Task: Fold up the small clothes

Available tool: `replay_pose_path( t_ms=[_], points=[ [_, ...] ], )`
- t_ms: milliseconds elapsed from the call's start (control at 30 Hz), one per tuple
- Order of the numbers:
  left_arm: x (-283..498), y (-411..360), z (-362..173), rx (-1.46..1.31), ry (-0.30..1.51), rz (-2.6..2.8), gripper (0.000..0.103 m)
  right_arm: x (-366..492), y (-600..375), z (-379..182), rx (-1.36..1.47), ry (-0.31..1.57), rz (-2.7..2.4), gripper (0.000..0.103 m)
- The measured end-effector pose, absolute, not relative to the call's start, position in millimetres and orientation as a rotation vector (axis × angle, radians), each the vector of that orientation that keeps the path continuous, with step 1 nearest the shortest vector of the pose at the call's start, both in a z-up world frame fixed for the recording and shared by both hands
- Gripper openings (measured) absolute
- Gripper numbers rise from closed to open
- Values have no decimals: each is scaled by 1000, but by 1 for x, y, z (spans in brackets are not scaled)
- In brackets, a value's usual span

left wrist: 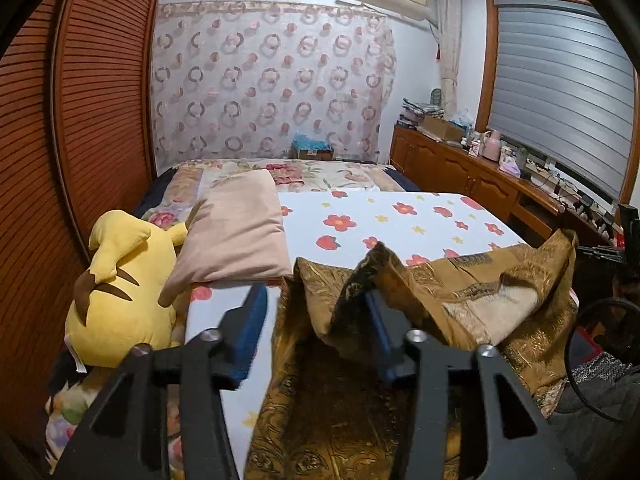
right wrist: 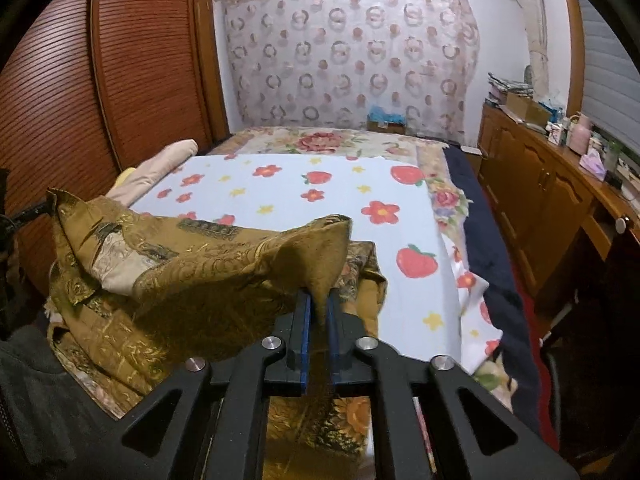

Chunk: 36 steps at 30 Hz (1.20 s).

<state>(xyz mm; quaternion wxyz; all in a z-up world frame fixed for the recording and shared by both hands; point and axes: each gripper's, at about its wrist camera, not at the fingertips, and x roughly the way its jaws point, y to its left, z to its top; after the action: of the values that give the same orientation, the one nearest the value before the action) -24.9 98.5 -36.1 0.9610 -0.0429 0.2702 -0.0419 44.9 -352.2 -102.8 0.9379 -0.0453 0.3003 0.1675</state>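
A golden-brown patterned garment (left wrist: pixel 480 280) lies bunched at the near edge of the bed, on a white sheet with red flowers (left wrist: pixel 400 216). My left gripper (left wrist: pixel 314 296) stands open over the garment's left part. A fold of the cloth rises between its blue pads and drapes over the right finger (left wrist: pixel 378 328), and neither pad presses on it. In the right wrist view the same garment (right wrist: pixel 180 264) spreads to the left. My right gripper (right wrist: pixel 319 300) has its jaws close together on a raised corner of the cloth, which stands up in a peak above the pads.
A yellow plush toy (left wrist: pixel 120 288) and a beige pillow (left wrist: pixel 236 232) lie on the bed's left side. A louvred wooden wardrobe (left wrist: pixel 80 120) runs along the left. A wooden cabinet (right wrist: pixel 560 184) with clutter lines the right wall under the window. A floral blanket (right wrist: pixel 320 140) covers the far bed.
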Motion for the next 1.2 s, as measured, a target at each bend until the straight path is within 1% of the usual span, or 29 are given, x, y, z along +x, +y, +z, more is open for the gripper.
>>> replay_pose_path(
  t_ms=[33,67,100,133,167,200,233,267,300,500,667,900,1200],
  points=[
    [-23,100,-35,-84,546,-80,57,45,-352,-101,-98,614,323,14],
    [-21,101,-34,-75,546,-70,63,48,-353,-98,-99,613,303,16],
    [-20,101,-32,-67,543,-62,70,48,-354,-94,-97,609,288,21],
    [-19,102,-29,-59,534,-55,71,50,-355,-90,-97,605,279,25],
    [-18,104,-24,-55,523,-51,71,52,-355,-87,-102,600,271,32],
    [-19,107,-19,-55,502,-46,73,54,-353,-83,-113,588,263,35],
    [-20,109,-16,-59,487,-43,75,55,-353,-80,-121,576,255,36],
    [-20,112,-11,-69,467,-40,78,57,-352,-76,-123,563,249,40],
    [-19,116,-7,-81,453,-41,78,61,-351,-74,-121,555,247,46],
    [15,128,-13,-75,514,-11,79,92,-341,-78,-111,552,251,60],
    [46,129,-32,-65,588,-20,79,120,-338,-100,-110,608,263,65],
    [85,121,-66,-70,717,-63,79,143,-341,-108,-99,695,266,65],
    [96,116,-104,-64,865,-62,79,156,-335,-113,-98,793,279,65]
  ],
)
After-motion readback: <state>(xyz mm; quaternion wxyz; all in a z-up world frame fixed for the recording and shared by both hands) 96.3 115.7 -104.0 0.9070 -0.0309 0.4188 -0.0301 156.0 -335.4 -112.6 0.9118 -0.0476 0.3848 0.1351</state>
